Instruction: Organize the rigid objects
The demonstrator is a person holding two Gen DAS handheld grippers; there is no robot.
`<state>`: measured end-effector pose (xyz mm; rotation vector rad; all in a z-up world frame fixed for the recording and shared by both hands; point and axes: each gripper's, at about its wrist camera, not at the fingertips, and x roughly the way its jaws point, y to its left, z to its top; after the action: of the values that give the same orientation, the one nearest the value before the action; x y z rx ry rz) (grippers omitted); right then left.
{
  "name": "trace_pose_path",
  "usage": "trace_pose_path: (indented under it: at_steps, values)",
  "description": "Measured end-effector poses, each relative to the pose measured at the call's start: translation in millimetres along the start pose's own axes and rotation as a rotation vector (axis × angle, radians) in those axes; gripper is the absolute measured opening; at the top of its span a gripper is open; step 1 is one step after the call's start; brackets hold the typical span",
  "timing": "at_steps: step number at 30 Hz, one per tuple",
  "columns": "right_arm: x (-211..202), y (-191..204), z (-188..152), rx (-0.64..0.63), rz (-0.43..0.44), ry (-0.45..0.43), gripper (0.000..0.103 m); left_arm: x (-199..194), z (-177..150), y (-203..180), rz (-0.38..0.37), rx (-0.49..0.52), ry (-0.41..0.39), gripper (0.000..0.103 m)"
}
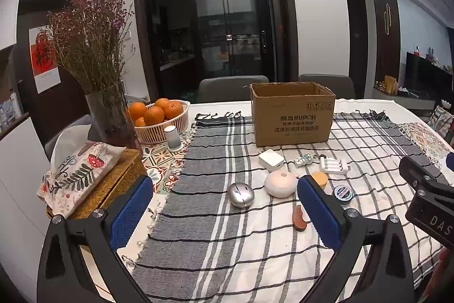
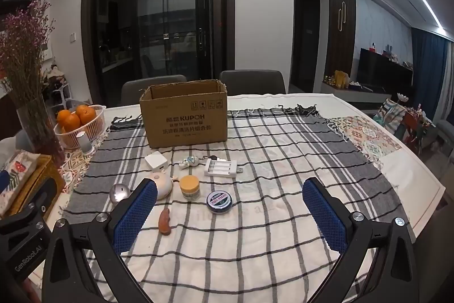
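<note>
Both grippers hover low over the near part of the surface (image 2: 411, 175), which is covered by a checked cloth (image 2: 269, 161). Left gripper (image 1: 224, 215): jaws spread wide, nothing between them. Right gripper (image 2: 229, 215): jaws likewise wide apart and empty.

Open cardboard box (image 2: 185, 115) stands upright toward the far side of the cloth, printed side facing the cameras. In front of it, a loose cluster of small items, all lying on the cloth:
- white square adapter (image 2: 155, 161), nearest the box
- small figurine keychain (image 2: 191, 162) just beside it
- white battery charger (image 2: 221, 168) to the right of that
- round cream-coloured case (image 1: 281, 183), with a silver egg-shaped object (image 1: 240, 194) to its left
- yellow-lidded jar (image 2: 189, 186)
- dark round tin (image 2: 219, 200), near the jar
- small brown wooden piece (image 2: 165, 220), closest to the grippers

At the left edge: basket of oranges (image 1: 161, 118), vase of dried flowers (image 1: 109, 115), patterned tissue cover (image 1: 76, 175).
</note>
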<state>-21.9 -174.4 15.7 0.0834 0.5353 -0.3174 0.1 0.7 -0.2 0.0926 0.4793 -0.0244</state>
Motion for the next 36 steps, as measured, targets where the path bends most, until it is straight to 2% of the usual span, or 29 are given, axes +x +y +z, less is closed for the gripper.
trace_pose_path:
  at_steps: [4,5,19,36]
  values:
    - [0.9,-0.7,-0.2,0.006,0.004,0.008,0.103,-2.3,-2.3,2.6,-0.007,-0.005,0.002,0.103]
    - [1.0,-0.7,-0.3,0.006,0.005,0.007,0.103,1.0,-1.4,2.3,-0.017,-0.012,0.037,0.103]
    - [1.1,-0.7,-0.8,0.014,0.019,0.003,0.103,-3.8,4.2,0.2,-0.016,-0.002,-0.023,0.103]
    - [0.3,-2.4,0.7,0.016,0.025,-0.002,0.103,-6.1,4.9,-0.5,-0.025,-0.010,-0.029,0.103]
